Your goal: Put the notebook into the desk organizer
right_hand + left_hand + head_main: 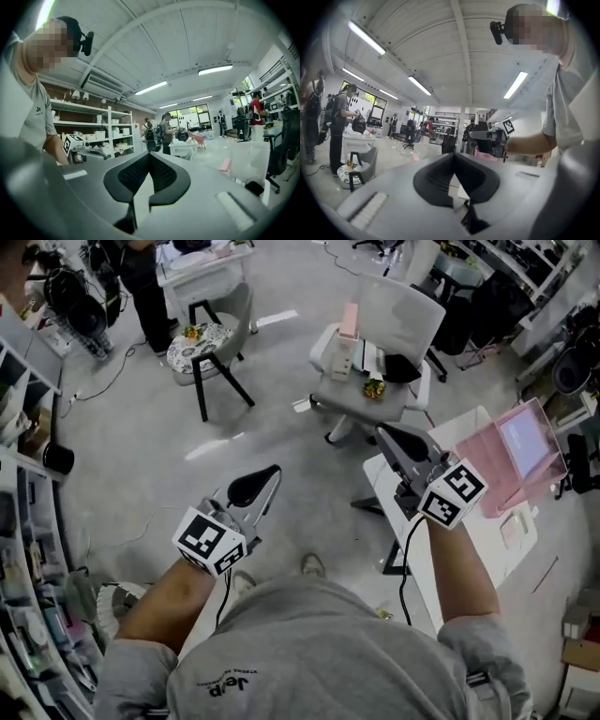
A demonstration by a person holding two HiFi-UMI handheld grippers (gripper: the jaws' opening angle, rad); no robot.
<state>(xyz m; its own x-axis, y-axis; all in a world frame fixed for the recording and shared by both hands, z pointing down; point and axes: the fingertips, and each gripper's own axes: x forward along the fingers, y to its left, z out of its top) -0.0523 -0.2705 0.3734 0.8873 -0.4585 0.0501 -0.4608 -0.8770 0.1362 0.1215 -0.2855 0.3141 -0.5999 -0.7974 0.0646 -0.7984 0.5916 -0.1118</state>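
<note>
Listing head view: left tongs (274,471) and right tongs (385,433), both clenched and empty, raised over floor, likely idle. Pink desk organizer (525,454) sits on counter (497,542), right of right tongs; notebook indistinguishable there. Left gripper view, right gripper view: jaws meet, nothing between.

Grey concrete floor (281,427), loose cables on it near the top. Grey chair (225,324) with patterned seat and black legs. White office chair (394,320) centre-right. White tabletop (520,568) at right. Cluttered shelving (23,549) along the left edge. White ribbed ceiling (459,56) with long strip lights (369,38). White shelf rack (101,131), bright windows (192,115) far back. Person (340,122) standing by a far table, others behind.
</note>
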